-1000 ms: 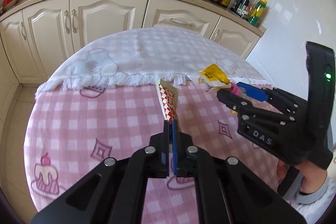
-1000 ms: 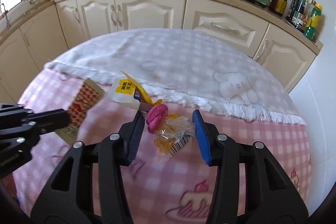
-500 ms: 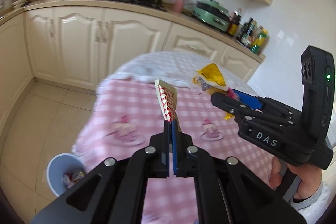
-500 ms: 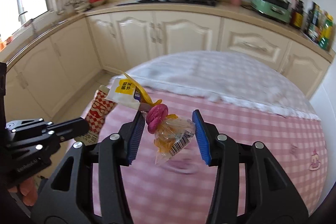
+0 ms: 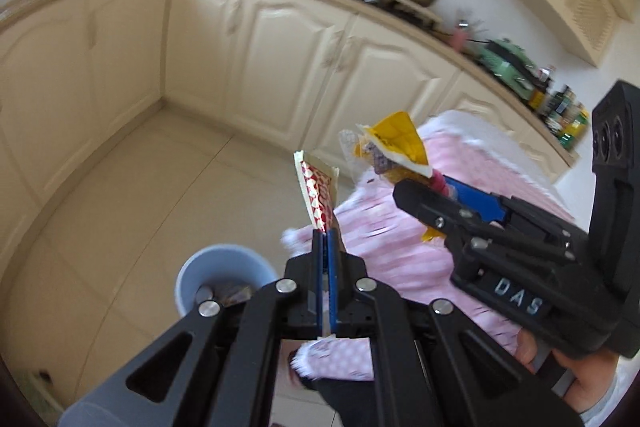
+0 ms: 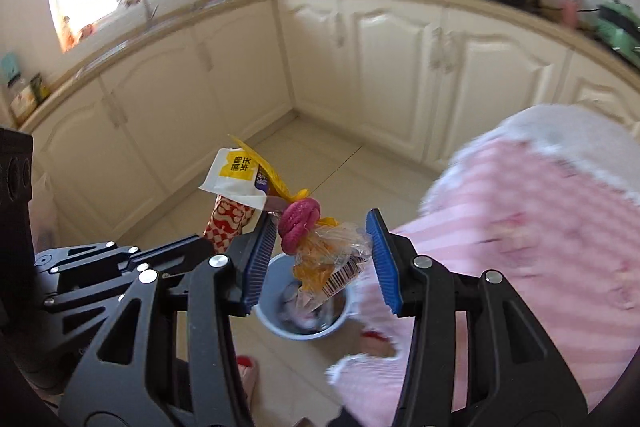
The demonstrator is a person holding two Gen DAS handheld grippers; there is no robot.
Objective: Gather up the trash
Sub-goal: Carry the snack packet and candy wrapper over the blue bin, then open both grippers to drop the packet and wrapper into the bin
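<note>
My left gripper [image 5: 325, 241] is shut on a red-and-white checked wrapper [image 5: 318, 193] that sticks up from its pads. My right gripper [image 6: 320, 253] is shut on a bundle of trash: a clear plastic bag with a barcode [image 6: 334, 261], a pink knot [image 6: 298, 223] and a yellow-and-white packet [image 6: 238, 171]. In the left wrist view the right gripper [image 5: 420, 195] and its yellow packet [image 5: 396, 141] are close on the right. A pale blue bin [image 6: 280, 327] with trash inside stands on the floor right under the bundle. In the left wrist view the bin [image 5: 224, 267] lies just left of my fingers.
The pink checked tablecloth [image 6: 520, 227] hangs at the right, its fringe close to the bin. Cream cabinets [image 6: 380, 67] line the walls behind the tiled floor [image 5: 120, 207]. A hand [image 5: 580, 375] holds the right gripper. A red slipper [image 6: 248, 371] is beside the bin.
Both grippers have swung left off the table and out over the floor, with their trash still held. The blue bin has come into view below them.
</note>
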